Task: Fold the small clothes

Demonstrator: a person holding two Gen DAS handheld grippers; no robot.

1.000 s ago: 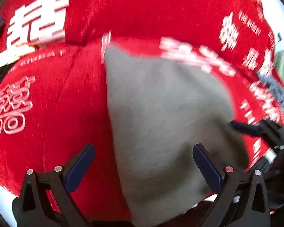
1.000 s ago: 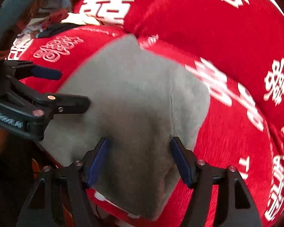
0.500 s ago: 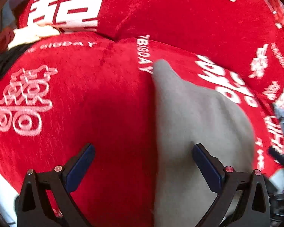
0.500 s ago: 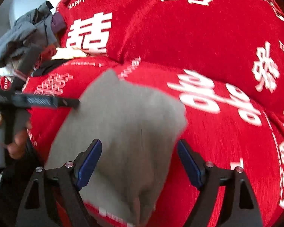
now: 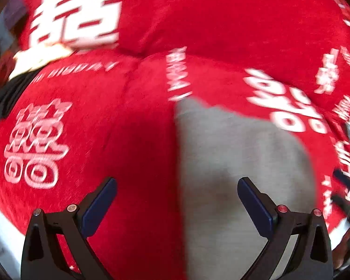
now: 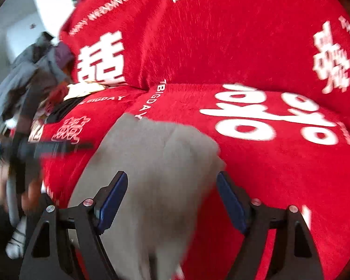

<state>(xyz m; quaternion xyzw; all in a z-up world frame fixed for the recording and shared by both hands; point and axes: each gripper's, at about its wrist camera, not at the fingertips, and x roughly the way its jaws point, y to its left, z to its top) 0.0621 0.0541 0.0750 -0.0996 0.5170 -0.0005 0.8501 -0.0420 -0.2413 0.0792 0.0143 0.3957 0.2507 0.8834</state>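
Right now the grey cloth (image 6: 156,175) lies flat on the red sofa cover (image 6: 256,175), on the seat near its front edge, with one pointed corner reaching up toward the seam where the seat meets the backrest. It looks folded: in the right wrist view a faint crease runs down its middle and its far right corner is rounded. In the left wrist view the same grey cloth (image 5: 240,170) fills the lower right part of the seat, and its left edge runs straight down toward the front edge.

The right gripper (image 6: 171,201) hangs above the near part of the cloth with its blue-padded fingers (image 6: 112,200) spread wide; the cloth shows between them, but the pads do not press on it. The left gripper (image 5: 175,207) is also spread wide, over the cloth's left edge, one pad over bare red cover and the other over grey, holding nothing.

White characters and lettering are printed across the seat and backrest of the cover. At the seat's far left end sits a pile of clothes (image 6: 35,70), grey and dark pieces heaped together. From the right wrist view the left gripper appears blurred at the left, with a person's hand (image 6: 28,196) around its handle.
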